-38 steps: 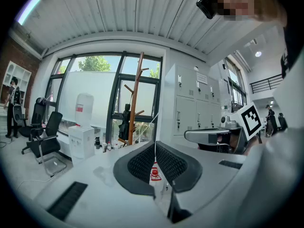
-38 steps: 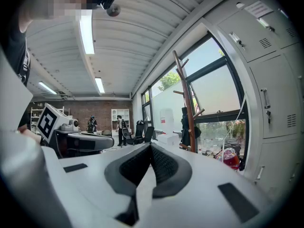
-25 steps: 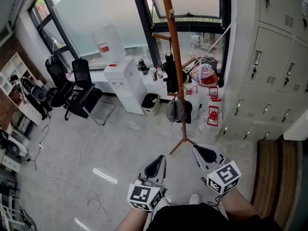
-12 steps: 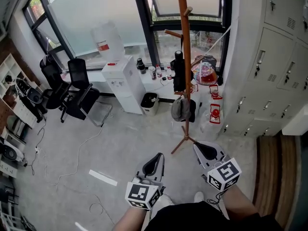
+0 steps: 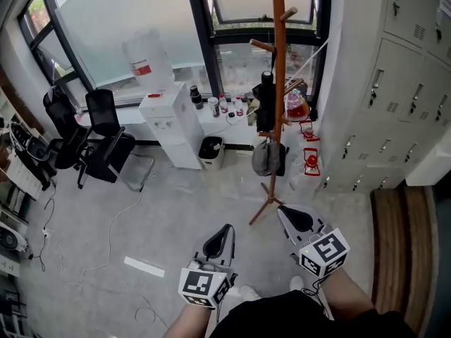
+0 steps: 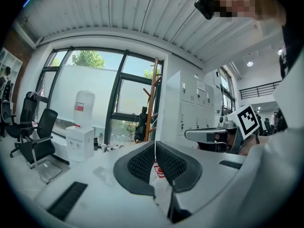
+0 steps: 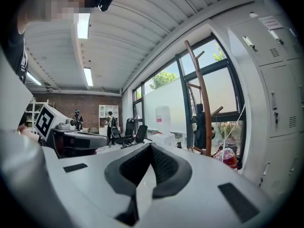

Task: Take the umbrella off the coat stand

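1. Grey lockers (image 5: 394, 83) along right side; big window (image 5: 106, 27) at back.
2. Wooden coat stand (image 5: 280, 48) upright on floor, betw. window & lockers.
3. Water cooler (image 5: 173, 125) w/ bottle on top, left of stand; black chairs (image 5: 106, 139) further left.
4. Black umbrella (image 5: 266, 108): folded, hung on stand approx. mid-height, above grey bag (image 5: 264, 158).
5. Left gripper (image 5: 223, 229): jaws closed, nothing betw. them, apart from stand.
6. Right gripper (image 5: 287, 215): jaws together, empty, near stand's feet, no contact.
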